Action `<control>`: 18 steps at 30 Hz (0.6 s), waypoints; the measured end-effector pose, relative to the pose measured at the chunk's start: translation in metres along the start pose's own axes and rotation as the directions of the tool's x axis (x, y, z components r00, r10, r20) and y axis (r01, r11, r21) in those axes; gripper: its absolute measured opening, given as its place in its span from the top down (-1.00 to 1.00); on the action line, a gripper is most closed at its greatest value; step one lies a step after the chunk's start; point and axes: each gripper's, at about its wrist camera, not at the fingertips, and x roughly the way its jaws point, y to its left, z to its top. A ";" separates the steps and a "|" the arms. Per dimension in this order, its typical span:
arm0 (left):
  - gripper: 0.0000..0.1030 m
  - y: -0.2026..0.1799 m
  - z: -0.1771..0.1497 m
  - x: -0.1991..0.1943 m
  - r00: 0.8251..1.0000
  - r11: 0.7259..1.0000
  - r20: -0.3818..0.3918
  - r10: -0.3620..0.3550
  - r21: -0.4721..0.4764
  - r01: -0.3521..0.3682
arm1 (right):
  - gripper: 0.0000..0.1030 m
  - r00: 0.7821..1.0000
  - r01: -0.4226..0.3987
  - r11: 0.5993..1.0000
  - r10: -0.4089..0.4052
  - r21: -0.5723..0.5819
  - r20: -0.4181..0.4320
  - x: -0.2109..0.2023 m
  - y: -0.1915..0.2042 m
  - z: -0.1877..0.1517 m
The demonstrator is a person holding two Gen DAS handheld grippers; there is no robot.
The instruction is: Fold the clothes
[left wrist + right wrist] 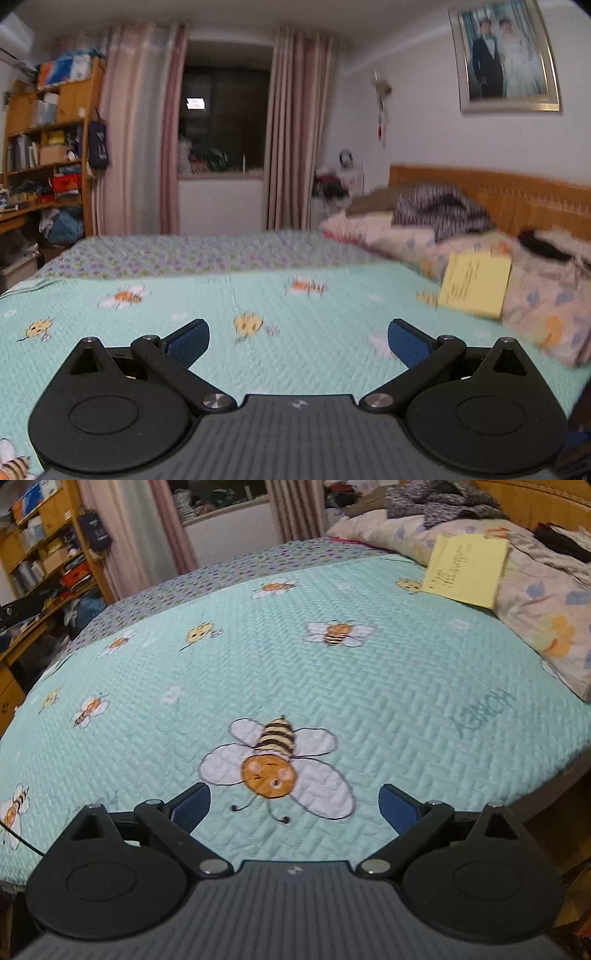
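My left gripper (298, 343) is open over the mint-green bee-print bedspread (207, 332), nothing between its blue pads. My right gripper (294, 806) is open too, low above the same bedspread (369, 686), just short of a large bee picture (273, 764). A heap of dark patterned clothing (439, 208) lies on the floral pillows near the wooden headboard; it shows at the top of the right wrist view as clothing (439, 498). A dark garment (546, 245) lies further right on the pillows. No garment lies near either gripper.
A yellow sheet of paper (465, 568) leans on the floral pillows (546, 602). The wooden headboard (517, 199) bounds the right side. Cluttered wooden shelves (48, 147) stand at the left, curtains and a window (225, 122) beyond the bed. The bed edge drops off at right (554, 786).
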 end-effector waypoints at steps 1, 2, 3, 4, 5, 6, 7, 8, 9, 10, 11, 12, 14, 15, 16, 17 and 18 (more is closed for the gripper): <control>-0.99 0.000 -0.004 0.000 1.000 1.000 -0.014 0.008 0.028 -0.008 | -0.89 1.000 -0.003 1.000 0.003 -0.014 -0.001 0.000 0.006 0.000; -0.99 -0.002 -0.009 -0.001 0.999 0.997 -0.031 0.029 0.065 -0.027 | -0.89 1.000 -0.005 1.000 0.005 -0.028 -0.002 0.001 0.011 0.000; -0.99 -0.004 -0.015 -0.002 0.998 0.994 -0.048 0.051 0.104 -0.046 | -0.89 1.000 -0.007 0.999 0.006 -0.041 -0.004 0.001 0.016 -0.001; -0.99 -0.006 -0.020 -0.003 0.995 0.988 -0.064 0.074 0.142 -0.064 | -0.89 1.000 -0.007 0.999 0.007 -0.052 -0.008 0.002 0.020 -0.001; -0.99 -0.010 -0.026 0.001 0.983 0.978 -0.129 0.130 0.179 -0.106 | -0.89 1.000 -0.008 0.998 0.007 -0.063 -0.011 0.002 0.024 -0.002; -0.99 -0.010 -0.033 0.012 0.965 0.968 -0.187 0.184 0.205 -0.144 | -0.89 1.000 -0.008 0.997 0.007 -0.070 -0.015 0.003 0.028 -0.002; -0.99 -0.010 -0.040 0.022 0.941 0.956 -0.242 0.236 0.232 -0.180 | -0.89 1.000 -0.006 0.997 0.004 -0.074 -0.023 0.005 0.031 -0.002; -0.99 -0.009 -0.048 0.034 0.914 0.942 -0.289 0.286 0.263 -0.211 | -0.89 0.999 -0.005 0.997 0.003 -0.075 -0.033 0.008 0.033 -0.002; -0.99 -0.008 -0.056 0.045 0.886 0.929 -0.330 0.326 0.287 -0.235 | -0.89 0.999 -0.005 0.997 0.002 -0.075 -0.042 0.010 0.034 -0.003; -0.99 -0.006 -0.063 0.054 0.866 0.920 -0.356 0.350 0.306 -0.246 | -0.89 0.999 -0.005 0.997 0.002 -0.076 -0.050 0.012 0.036 -0.004; -0.99 -0.003 -0.068 0.057 0.860 0.916 -0.361 0.361 0.309 -0.254 | -0.89 0.998 -0.006 0.997 0.001 -0.080 -0.058 0.013 0.039 -0.005; -0.99 0.000 -0.072 0.059 0.857 0.916 -0.366 0.364 0.308 -0.258 | -0.89 0.998 -0.006 0.996 0.001 -0.085 -0.065 0.015 0.041 -0.006; -0.99 0.006 -0.074 0.060 0.863 0.934 -0.385 0.328 0.267 -0.235 | -0.89 0.997 -0.008 0.996 0.001 -0.090 -0.079 0.018 0.044 -0.008; -0.99 0.009 -0.072 0.063 0.866 0.948 -0.404 0.295 0.233 -0.215 | -0.89 0.996 -0.011 0.996 0.003 -0.089 -0.087 0.020 0.045 -0.008; -0.99 0.010 -0.073 0.064 0.864 0.960 -0.429 0.264 0.204 -0.192 | -0.89 0.995 -0.013 0.996 0.005 -0.087 -0.095 0.022 0.046 -0.008; -0.99 0.012 -0.074 0.066 0.861 0.970 -0.452 0.232 0.174 -0.170 | -0.89 0.995 -0.019 0.996 0.010 -0.082 -0.103 0.024 0.046 -0.008; -0.99 0.015 -0.077 0.067 0.857 0.981 -0.481 0.186 0.135 -0.138 | -0.89 0.994 -0.026 0.997 0.017 -0.074 -0.111 0.026 0.047 -0.008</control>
